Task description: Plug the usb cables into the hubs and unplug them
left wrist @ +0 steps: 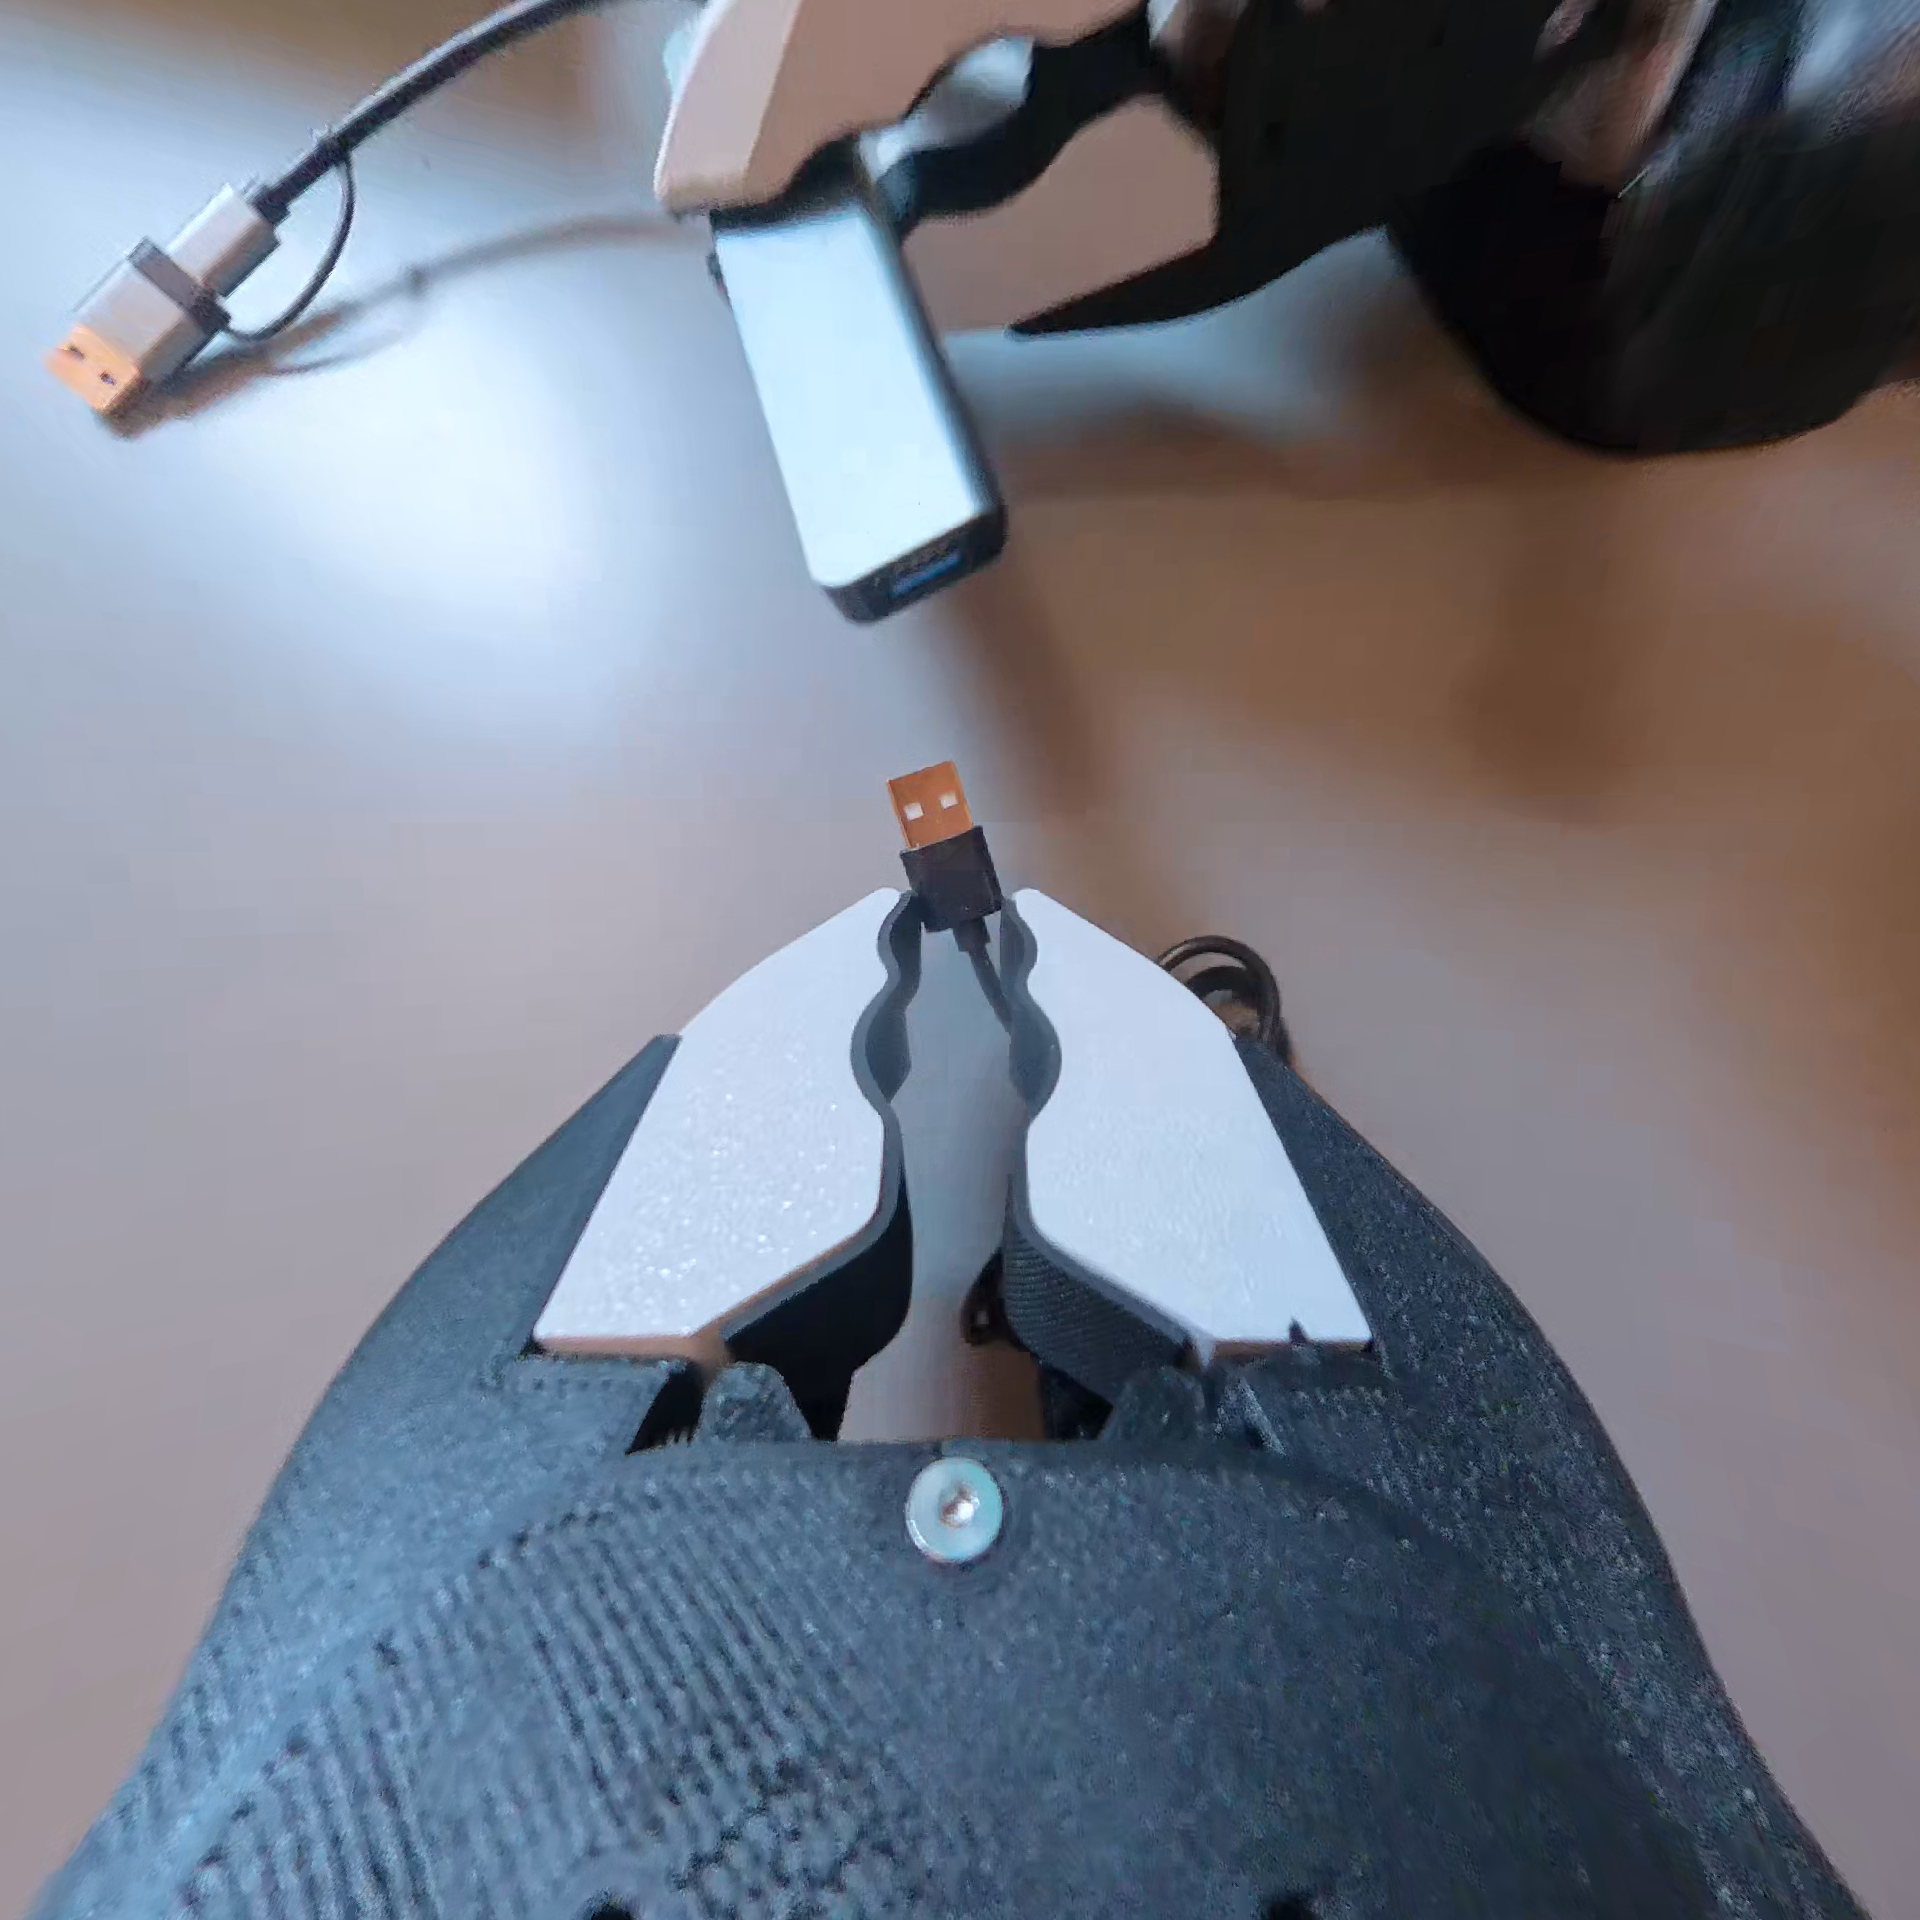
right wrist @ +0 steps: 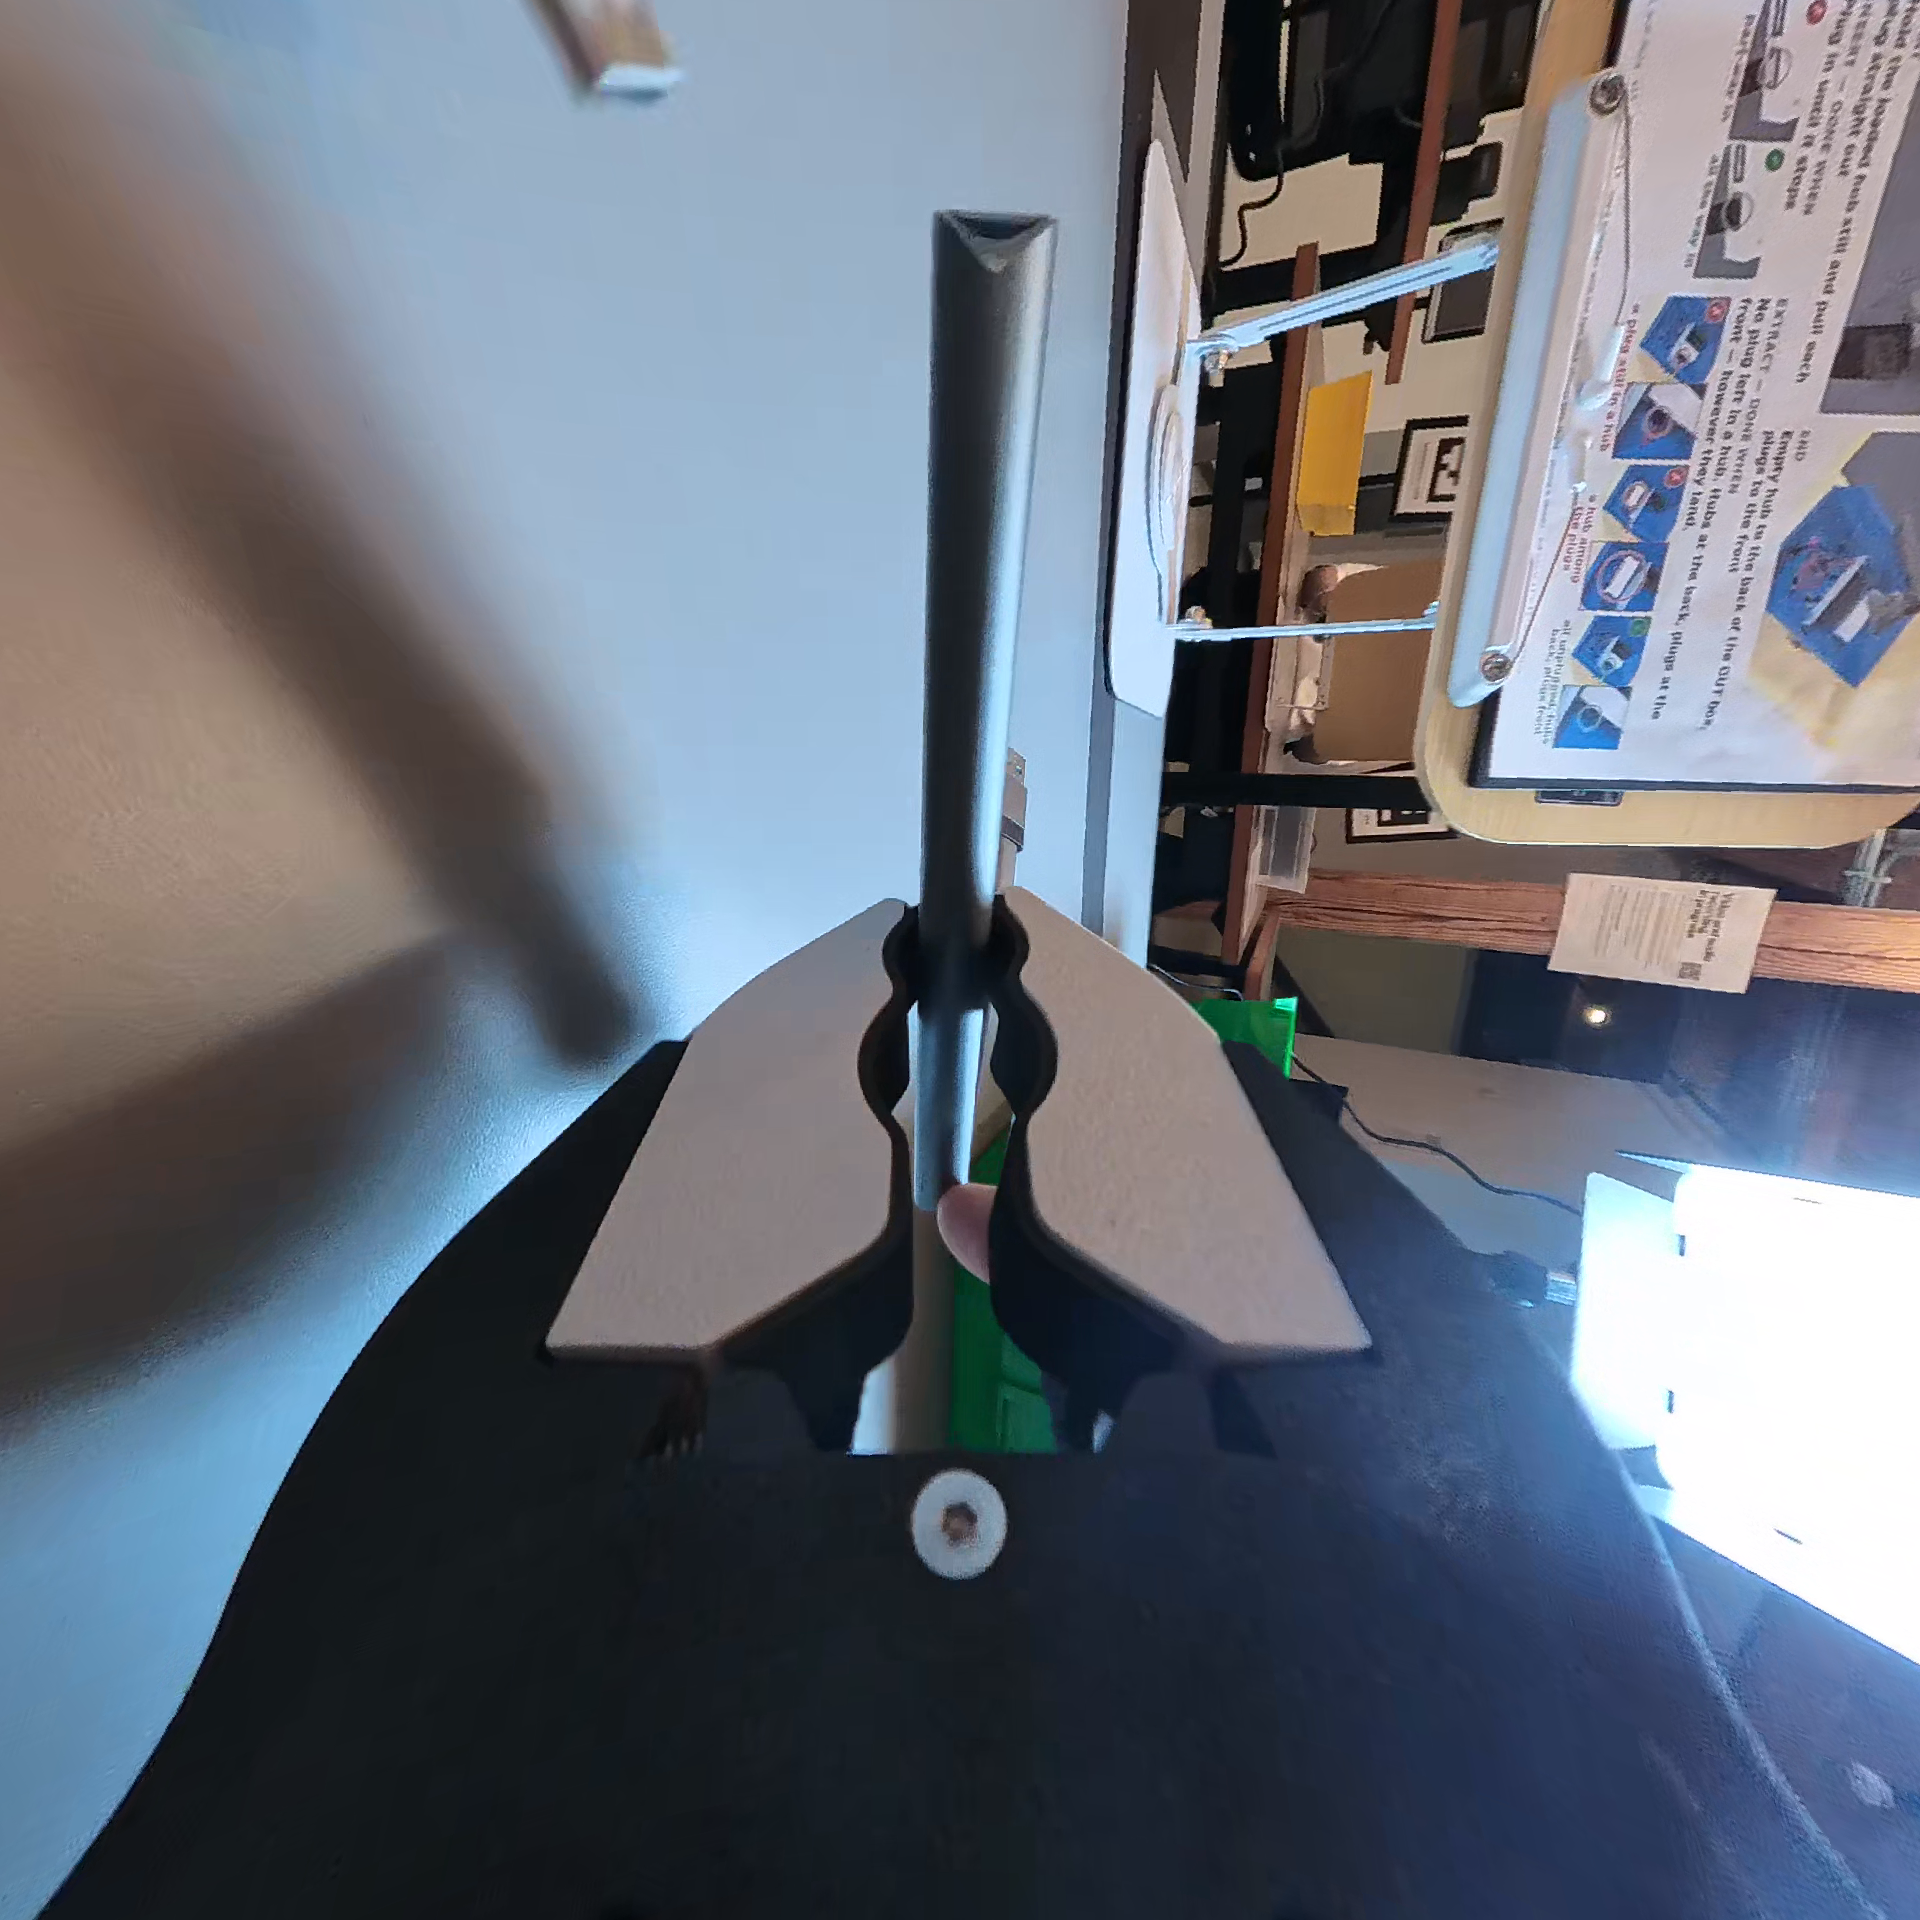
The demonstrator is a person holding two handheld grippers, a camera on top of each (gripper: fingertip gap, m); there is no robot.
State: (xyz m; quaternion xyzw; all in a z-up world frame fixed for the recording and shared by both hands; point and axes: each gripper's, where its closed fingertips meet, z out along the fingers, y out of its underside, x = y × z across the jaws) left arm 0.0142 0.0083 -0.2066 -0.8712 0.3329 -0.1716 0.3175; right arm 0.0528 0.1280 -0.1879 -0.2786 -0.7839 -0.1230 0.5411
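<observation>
We've got the L gripper (left wrist: 951, 909) pinched on the plug (left wrist: 940, 847) mid-table, the R gripper (right wrist: 954, 925) clamped on the hub (left wrist: 857, 416) held off the table w/ port facing it, apart; risk: plug skews, misses port.

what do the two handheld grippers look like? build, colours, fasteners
Both match. Left gripper: black, coarsely layered 3D-printed body with two pale grey, matte fingers whose dark inner edges are wavy and scalloped. A silver screw with washer sits centred behind the fingers. Right gripper has the same black body, pale fingers and centre screw. No markings visible.
</observation>
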